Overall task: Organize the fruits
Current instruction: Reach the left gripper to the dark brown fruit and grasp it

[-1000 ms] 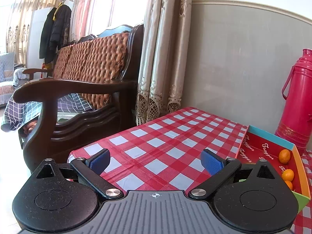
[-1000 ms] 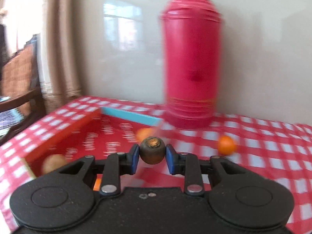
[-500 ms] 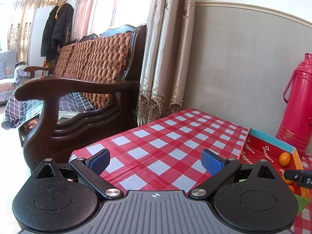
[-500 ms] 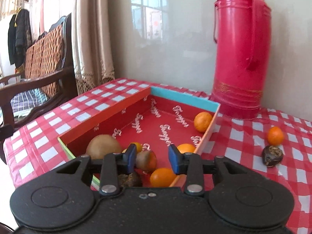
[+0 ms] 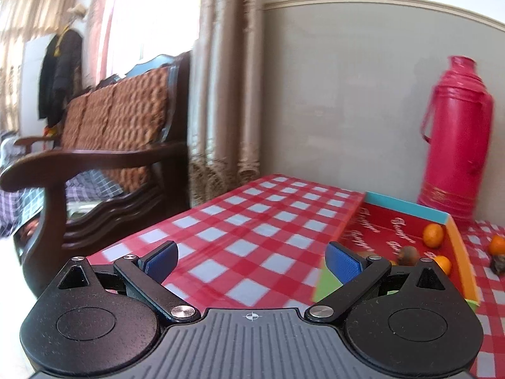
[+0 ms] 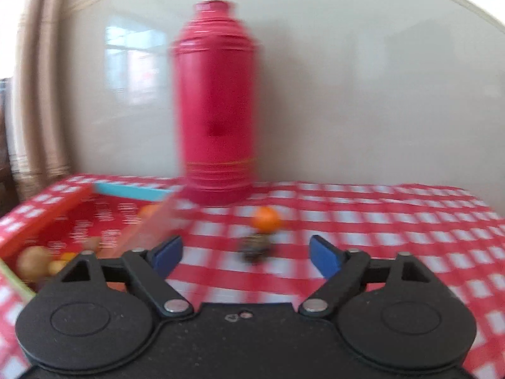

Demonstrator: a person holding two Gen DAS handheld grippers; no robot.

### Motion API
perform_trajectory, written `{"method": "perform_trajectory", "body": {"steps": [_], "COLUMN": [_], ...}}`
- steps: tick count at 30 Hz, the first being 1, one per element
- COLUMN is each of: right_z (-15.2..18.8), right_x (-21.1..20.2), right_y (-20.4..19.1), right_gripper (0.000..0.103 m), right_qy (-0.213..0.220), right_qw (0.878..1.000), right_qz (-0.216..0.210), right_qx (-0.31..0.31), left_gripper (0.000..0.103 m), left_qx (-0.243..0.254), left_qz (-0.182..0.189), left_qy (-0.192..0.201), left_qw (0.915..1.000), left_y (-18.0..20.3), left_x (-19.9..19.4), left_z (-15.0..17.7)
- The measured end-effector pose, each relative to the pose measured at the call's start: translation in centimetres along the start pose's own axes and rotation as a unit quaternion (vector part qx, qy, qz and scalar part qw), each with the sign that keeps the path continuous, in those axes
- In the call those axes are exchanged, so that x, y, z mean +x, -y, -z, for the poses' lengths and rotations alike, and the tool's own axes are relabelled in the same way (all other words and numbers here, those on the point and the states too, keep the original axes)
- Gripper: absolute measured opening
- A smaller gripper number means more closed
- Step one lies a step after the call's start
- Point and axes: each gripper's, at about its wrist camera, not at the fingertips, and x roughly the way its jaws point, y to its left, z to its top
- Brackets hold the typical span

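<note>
Right gripper (image 6: 245, 252): jaws spread wide, holding nothing, above the red-and-white checked desk (image 6: 394, 218).
Small orange citrus fruit (image 6: 266, 219): on the desk ahead of the right jaws, touching the dark wrinkled fruit (image 6: 254, 246) in front of it.
Shallow red cardboard tray (image 6: 50, 218): left of the right jaws, holding blurred fruits.
Left gripper (image 5: 252, 260): jaws apart, empty; tray to their right.
Tall red thermos flask (image 6: 217, 107): behind the fruits.

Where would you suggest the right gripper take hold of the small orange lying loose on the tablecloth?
Across its widest middle. The orange is round, so any pair of opposite sides serves. The dark fruit sits directly in front of it, so the open right gripper should probably descend from above, one finger on each side, rather than sliding in along the tablecloth.
</note>
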Motion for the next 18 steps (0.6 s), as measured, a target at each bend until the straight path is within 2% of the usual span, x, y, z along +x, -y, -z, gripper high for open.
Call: {"method": "perform_trajectory", "body": {"steps": [4,6,9,14,18], "right_z": [1.0,1.5,2.3,3.3,3.8], "right_x": [-0.7,-1.1,-1.4,-1.7,-2.1], "right_y": [3.5,4.9,6.9,10.2,12.3], "right_gripper": [0.096,0.097,0.097,0.097,0.097], "right_qy": [0.011,0.018,0.013,0.002,-0.002], "right_qw": [0.997,0.994,0.991,0.983,0.975], "right_qz": [0.066,0.1,0.128,0.168,0.196], "right_qx": [0.027,0.032,0.043,0.08,0.101], "left_gripper": [0.099,0.099,0.099,0.099,0.099], "left_qx": [0.044,0.063,0.083,0.11,0.147], "left_qz": [0.033,0.063,0.103,0.19,0.232], "left_qy": [0.01,0.006,-0.003,-0.01,-0.018], "left_qw": [0.9984,0.996,0.9912,0.9756,0.9613], "left_y": [3.5,5.4,8.8,15.6,21.3], "left_x": [-0.7,-1.1,-1.7,-2.9,-2.9], "left_z": [0.1,0.1,-0.4,-2.1,-2.7]}}
